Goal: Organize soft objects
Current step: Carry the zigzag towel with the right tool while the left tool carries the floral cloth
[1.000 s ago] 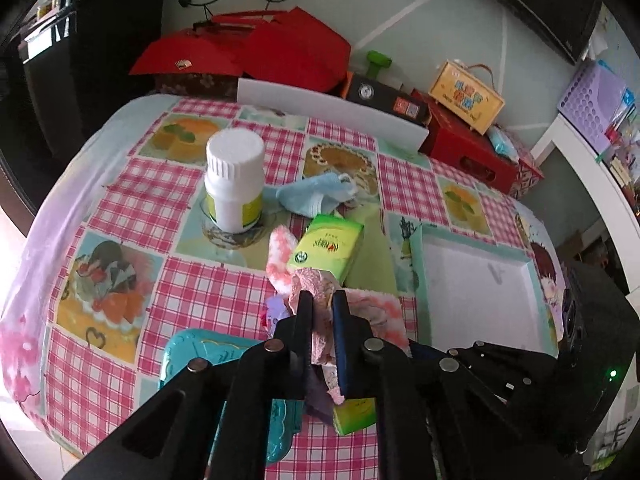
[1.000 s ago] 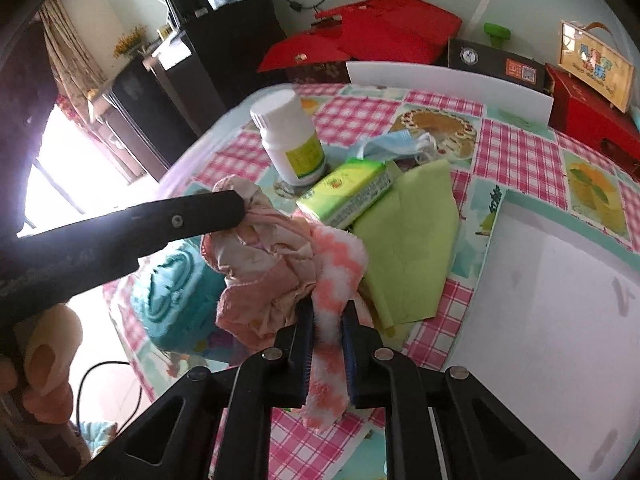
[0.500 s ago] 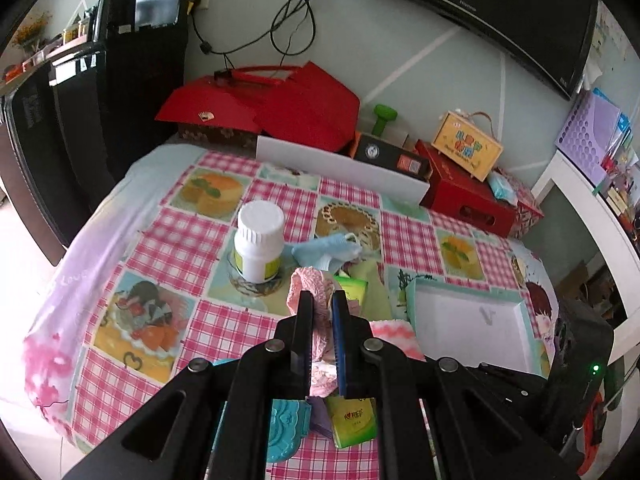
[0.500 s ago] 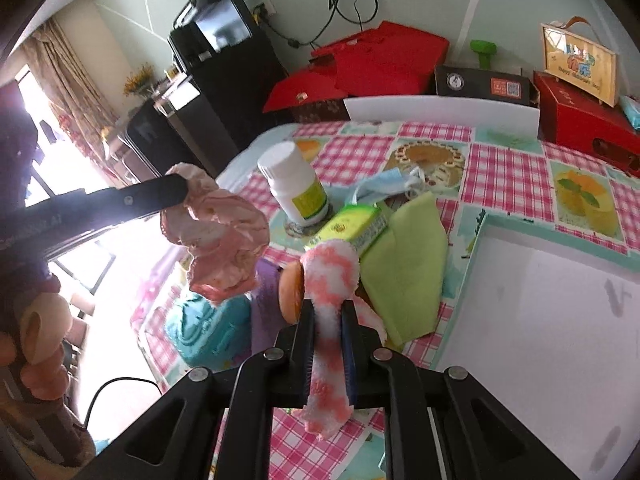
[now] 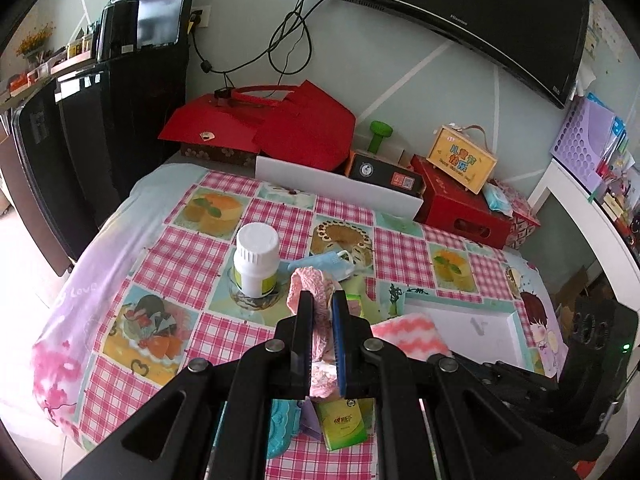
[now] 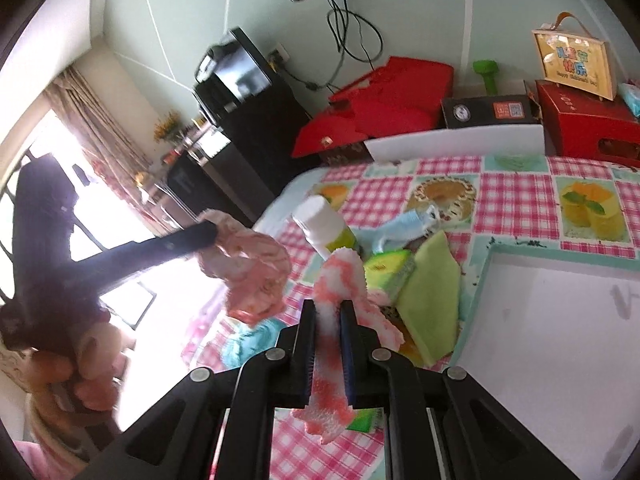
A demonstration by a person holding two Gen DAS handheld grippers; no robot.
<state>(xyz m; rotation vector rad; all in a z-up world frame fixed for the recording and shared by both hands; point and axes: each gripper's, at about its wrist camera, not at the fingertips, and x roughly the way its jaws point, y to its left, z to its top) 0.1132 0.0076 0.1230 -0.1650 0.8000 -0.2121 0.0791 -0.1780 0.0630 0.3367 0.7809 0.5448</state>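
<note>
My left gripper (image 5: 322,298) is shut on a pink lace cloth (image 5: 312,284) and holds it up above the table; the cloth also shows hanging from the left gripper in the right wrist view (image 6: 248,268). My right gripper (image 6: 330,308) is shut on a pink and white fuzzy towel (image 6: 336,280), lifted off the table; it also shows in the left wrist view (image 5: 408,336). A white tray with a teal rim (image 6: 520,250) lies at the right. A green cloth (image 6: 432,292) and a light blue face mask (image 6: 412,226) lie on the table.
A white pill bottle (image 5: 256,258) stands mid-table. A green tissue pack (image 6: 390,270) lies by the green cloth, another green pack (image 5: 344,420) and a teal box (image 6: 248,342) near the front edge. Red boxes (image 5: 460,200) and a white board (image 5: 336,188) line the back.
Both grippers have risen higher above the table with their cloths. The lace cloth and the fuzzy towel, close together a second ago, now hang apart.
</note>
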